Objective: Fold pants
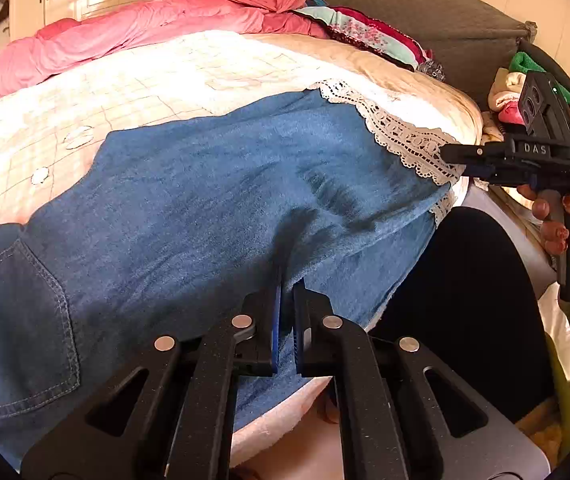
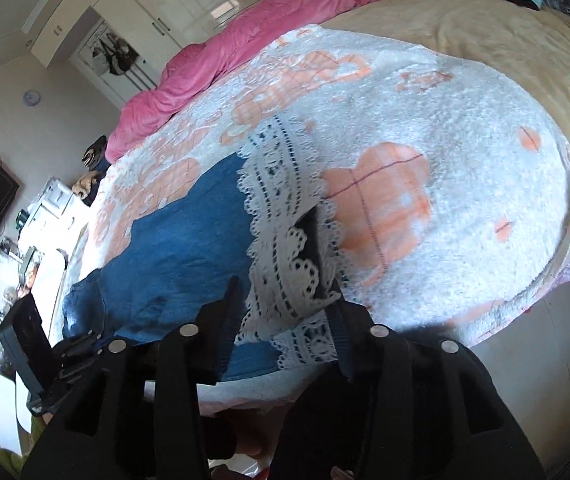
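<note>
Blue denim pants (image 1: 205, 200) with a white lace hem (image 1: 401, 136) lie across the bed, back pocket (image 1: 21, 320) at the left. My left gripper (image 1: 287, 292) sits low over the near edge of the denim, its jaws nearly closed with a narrow gap; cloth between them is not clear. My right gripper (image 2: 277, 280) has its fingers around the lace hem (image 2: 281, 216), with lace draped between and over the jaws. It also shows in the left wrist view (image 1: 451, 156), its tips at the lace edge. The left gripper shows in the right wrist view (image 2: 73, 354).
The pants rest on a white and peach blanket (image 2: 425, 152) over a beige sheet (image 2: 485, 28). A pink duvet (image 1: 145, 28) and folded clothes (image 1: 357, 28) lie at the far side. A grey headboard (image 1: 425, 8) and piled clothes (image 1: 509, 92) stand right. My dark-clothed leg (image 1: 469, 300) is near.
</note>
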The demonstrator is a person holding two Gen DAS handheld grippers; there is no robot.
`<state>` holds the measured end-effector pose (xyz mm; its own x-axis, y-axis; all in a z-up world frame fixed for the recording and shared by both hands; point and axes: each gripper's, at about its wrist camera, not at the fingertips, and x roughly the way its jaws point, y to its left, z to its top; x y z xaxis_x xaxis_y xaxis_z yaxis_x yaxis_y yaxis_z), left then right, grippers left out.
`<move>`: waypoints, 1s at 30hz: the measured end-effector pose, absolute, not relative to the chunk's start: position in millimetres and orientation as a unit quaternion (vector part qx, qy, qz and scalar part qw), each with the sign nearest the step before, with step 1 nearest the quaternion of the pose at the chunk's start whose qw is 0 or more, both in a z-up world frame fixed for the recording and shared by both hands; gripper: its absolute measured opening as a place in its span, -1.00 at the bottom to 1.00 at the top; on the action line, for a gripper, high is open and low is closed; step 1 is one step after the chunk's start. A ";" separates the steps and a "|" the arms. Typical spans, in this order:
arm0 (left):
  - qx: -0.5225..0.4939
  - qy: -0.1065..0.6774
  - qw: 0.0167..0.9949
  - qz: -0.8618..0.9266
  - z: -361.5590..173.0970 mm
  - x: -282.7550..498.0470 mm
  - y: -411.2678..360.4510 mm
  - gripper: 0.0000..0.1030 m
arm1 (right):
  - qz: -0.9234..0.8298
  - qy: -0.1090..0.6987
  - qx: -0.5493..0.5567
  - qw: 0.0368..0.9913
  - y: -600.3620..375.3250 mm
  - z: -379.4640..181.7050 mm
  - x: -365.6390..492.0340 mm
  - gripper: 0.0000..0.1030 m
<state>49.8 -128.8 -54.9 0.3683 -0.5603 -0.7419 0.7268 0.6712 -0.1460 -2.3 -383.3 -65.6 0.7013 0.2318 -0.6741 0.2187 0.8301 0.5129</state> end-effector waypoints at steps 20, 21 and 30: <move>0.114 0.425 0.811 -0.385 -63.3 35.8 -108.6 -0.57 | -0.047 0.419 0.212 0.881 -383.5 -74.1 -20.1 -0.28; 0.113 0.419 0.817 -0.380 -58.7 32.7 -102.9 -0.39 | -0.051 0.405 0.203 0.890 -380.7 -65.0 -24.7 -0.28; 0.014 0.377 0.900 -0.221 -7.7 36.7 5.9 0.27 | 0.066 0.387 0.050 0.918 -279.3 -45.0 -2.4 -0.11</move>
